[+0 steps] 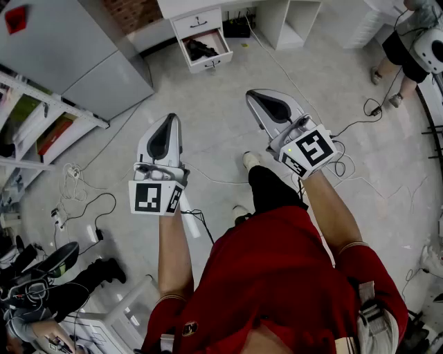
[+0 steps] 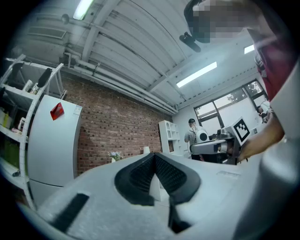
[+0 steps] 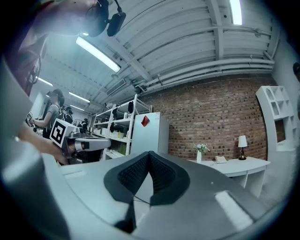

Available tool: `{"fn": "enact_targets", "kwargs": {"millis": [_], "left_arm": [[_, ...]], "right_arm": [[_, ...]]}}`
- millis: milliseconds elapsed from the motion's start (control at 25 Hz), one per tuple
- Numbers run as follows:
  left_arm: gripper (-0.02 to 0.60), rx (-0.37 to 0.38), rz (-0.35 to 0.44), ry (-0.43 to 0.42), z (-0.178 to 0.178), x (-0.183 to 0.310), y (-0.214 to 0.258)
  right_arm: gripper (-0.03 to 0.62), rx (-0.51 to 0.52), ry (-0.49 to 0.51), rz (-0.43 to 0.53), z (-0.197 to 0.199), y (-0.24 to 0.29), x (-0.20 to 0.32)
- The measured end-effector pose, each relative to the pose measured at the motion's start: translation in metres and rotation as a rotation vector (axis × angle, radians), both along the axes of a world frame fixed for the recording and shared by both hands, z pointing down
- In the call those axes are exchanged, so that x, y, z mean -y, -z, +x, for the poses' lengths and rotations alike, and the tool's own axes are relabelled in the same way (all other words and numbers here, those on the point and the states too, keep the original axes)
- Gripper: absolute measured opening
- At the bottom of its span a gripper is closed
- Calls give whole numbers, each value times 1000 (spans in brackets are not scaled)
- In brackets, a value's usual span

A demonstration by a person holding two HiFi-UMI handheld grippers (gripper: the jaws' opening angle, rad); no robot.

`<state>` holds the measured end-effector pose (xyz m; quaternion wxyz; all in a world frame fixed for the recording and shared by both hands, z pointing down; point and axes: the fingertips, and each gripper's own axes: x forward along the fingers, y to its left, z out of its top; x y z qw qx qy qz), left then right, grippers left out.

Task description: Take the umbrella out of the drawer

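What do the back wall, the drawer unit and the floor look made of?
Wall: red-brown brick, matt, with pale mortar lines showing.
Drawer unit: probably painted or laminated board, with smooth white fronts and dark handles.
Floor: likely concrete or tile, pale grey, slightly mottled, low sheen.

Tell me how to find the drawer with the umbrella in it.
Look past the big grey fridge to the white desk. Under it stand two white drawers. Yours is the lower drawer, pulled open with the dark umbrella inside; the upper drawer is shut.
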<state>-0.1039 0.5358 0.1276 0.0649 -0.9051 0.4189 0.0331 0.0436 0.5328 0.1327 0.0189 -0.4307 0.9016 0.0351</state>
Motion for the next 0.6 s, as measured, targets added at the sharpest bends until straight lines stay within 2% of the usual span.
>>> {"fn": "enact_targets", "kwargs": {"millis": [280,600], "left_arm": [[6,16,8,22,14,91,-12],[6,19,48,104,39,237,-13]], "right_arm": [[12,14,12,13,23,-16,89],[12,-53,64,46,56,-25,236]]}}
